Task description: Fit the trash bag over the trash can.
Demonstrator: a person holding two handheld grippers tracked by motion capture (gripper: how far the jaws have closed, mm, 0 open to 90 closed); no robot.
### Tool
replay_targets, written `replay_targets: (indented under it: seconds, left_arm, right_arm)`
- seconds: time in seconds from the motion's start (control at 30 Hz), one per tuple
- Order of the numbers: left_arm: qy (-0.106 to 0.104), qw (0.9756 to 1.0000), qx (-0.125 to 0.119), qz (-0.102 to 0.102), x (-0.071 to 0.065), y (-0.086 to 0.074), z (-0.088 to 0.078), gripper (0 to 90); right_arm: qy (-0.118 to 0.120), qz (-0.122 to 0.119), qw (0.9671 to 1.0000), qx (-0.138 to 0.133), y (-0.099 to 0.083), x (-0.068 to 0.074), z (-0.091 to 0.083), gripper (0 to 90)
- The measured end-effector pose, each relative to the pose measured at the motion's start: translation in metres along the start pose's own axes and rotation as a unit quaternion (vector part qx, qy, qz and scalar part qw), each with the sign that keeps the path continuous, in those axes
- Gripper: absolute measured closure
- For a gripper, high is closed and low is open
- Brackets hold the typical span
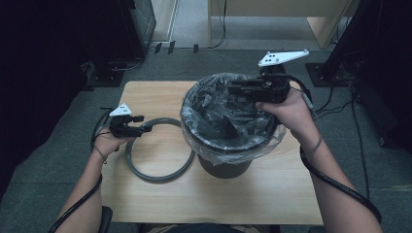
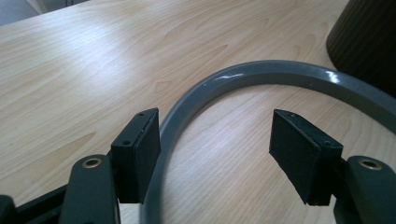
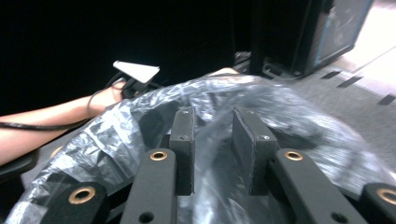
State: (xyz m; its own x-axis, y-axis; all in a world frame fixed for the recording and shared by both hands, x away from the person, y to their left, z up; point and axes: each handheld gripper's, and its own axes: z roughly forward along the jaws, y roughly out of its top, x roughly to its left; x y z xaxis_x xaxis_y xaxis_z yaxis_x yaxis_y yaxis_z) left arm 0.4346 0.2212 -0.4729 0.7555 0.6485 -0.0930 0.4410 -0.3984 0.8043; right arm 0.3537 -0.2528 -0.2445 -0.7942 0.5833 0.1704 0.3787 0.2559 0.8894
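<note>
High view: one grey ring (image 1: 160, 150) lies on the counter (image 1: 145, 92), its rim between the released left gripper (image 1: 143, 130). One bin (image 1: 226, 167) holds one plastic liner (image 1: 218, 109), bunched between the narrowed right gripper (image 1: 233, 89).

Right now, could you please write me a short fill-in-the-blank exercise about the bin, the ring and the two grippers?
1. The grey ring lies flat on the wooden ____.
2. The black bin is lined with a clear plastic ____.
3. The left gripper has its jaws ____ around the ring's rim.
4. The right gripper is at the bin's ____.

Missing words: table; bag; open; top.
</note>
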Motion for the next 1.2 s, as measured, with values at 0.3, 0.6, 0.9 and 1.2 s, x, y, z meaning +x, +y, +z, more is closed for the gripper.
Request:
replay_targets:
  seconds: [0.3,0.6,0.9,1.2]
  left_arm:
    - [0.005,0.9999,0.003,-0.01,0.006,-0.007,-0.001,33.3]
    - [0.009,0.9999,0.002,-0.013,0.008,-0.011,-0.003,33.2]
    - [0.009,0.9999,-0.002,-0.015,0.009,-0.013,-0.003,33.2]
    - [0.007,0.9999,-0.001,-0.014,0.008,-0.014,-0.002,33.2]
  right_arm:
    - [0.01,-0.003,0.9974,0.071,0.005,-0.002,0.042,67.3]
    - [-0.01,0.024,0.9885,0.149,-0.008,-0.014,0.084,37.6]
    - [-0.069,0.008,0.9803,0.185,-0.023,-0.018,0.115,21.7]
    - [-0.064,0.029,0.9844,0.161,-0.013,-0.008,0.102,24.2]
